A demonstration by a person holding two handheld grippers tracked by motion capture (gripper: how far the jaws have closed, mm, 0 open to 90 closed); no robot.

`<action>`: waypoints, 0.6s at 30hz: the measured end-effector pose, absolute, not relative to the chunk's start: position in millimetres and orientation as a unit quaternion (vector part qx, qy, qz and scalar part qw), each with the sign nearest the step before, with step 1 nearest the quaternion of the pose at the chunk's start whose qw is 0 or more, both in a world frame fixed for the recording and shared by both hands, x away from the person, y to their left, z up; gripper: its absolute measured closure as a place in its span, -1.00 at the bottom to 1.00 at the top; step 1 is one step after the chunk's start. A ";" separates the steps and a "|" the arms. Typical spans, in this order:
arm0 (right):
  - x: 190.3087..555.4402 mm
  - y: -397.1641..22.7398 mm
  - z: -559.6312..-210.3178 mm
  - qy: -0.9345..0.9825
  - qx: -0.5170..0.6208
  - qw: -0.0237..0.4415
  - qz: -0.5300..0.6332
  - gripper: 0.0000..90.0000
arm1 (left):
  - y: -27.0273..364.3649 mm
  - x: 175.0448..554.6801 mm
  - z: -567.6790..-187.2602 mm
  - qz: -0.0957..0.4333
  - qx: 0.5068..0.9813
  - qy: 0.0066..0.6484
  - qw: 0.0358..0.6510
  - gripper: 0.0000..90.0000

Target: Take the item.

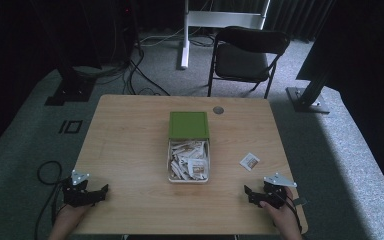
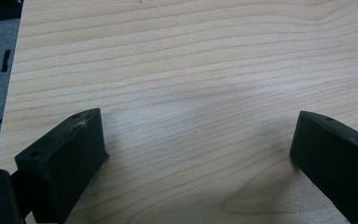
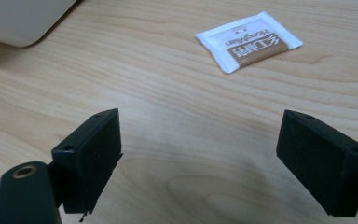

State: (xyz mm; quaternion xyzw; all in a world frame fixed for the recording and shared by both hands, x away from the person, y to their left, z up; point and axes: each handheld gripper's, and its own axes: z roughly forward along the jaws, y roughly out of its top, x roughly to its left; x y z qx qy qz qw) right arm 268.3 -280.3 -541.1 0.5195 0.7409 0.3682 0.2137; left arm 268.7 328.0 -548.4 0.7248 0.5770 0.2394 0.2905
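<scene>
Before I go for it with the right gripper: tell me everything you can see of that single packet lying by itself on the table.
The loose packet is a small flat sachet, white with a brown printed band and lettering, paper or foil by its look. It seems sealed and lies flat on the wooden table, slightly askew, to the right of the open box of sachets and apart from it. Nothing touches it; the right gripper sits nearer the person, jaws open.

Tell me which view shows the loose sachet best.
The right gripper view: the sachet lies large on the table ahead of the open jaws, its print legible. The high view shows it small, right of the box. The left gripper view faces bare wood.
</scene>
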 end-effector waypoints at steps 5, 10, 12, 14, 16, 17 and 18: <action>262.8 -277.9 -544.3 0.749 0.510 0.211 0.366 -0.69 | 328.0 268.7 -548.4 0.239 0.725 0.577 0.290 -0.92; 258.2 -276.7 -548.6 0.755 0.506 0.208 0.360 -0.69 | 328.0 268.7 -548.4 0.239 0.725 0.577 0.291 -0.92; 256.5 -276.9 -550.5 0.757 0.506 0.206 0.358 -0.69 | 328.0 268.7 -548.4 0.239 0.725 0.577 0.290 -0.92; 254.5 -277.6 -552.0 0.758 0.506 0.205 0.358 -0.69 | 328.0 268.7 -548.4 0.239 0.725 0.577 0.290 -0.92; 252.4 -278.7 -553.3 0.761 0.504 0.205 0.354 -0.69 | 328.0 268.7 -548.4 0.239 0.725 0.577 0.290 -0.92; 251.3 -279.1 -553.6 0.764 0.502 0.204 0.350 -0.69 | 328.0 268.7 -548.4 0.239 0.725 0.577 0.290 -0.92; 250.3 -279.7 -553.7 0.767 0.498 0.204 0.350 -0.69 | 328.0 268.7 -548.4 0.239 0.725 0.577 0.291 -0.92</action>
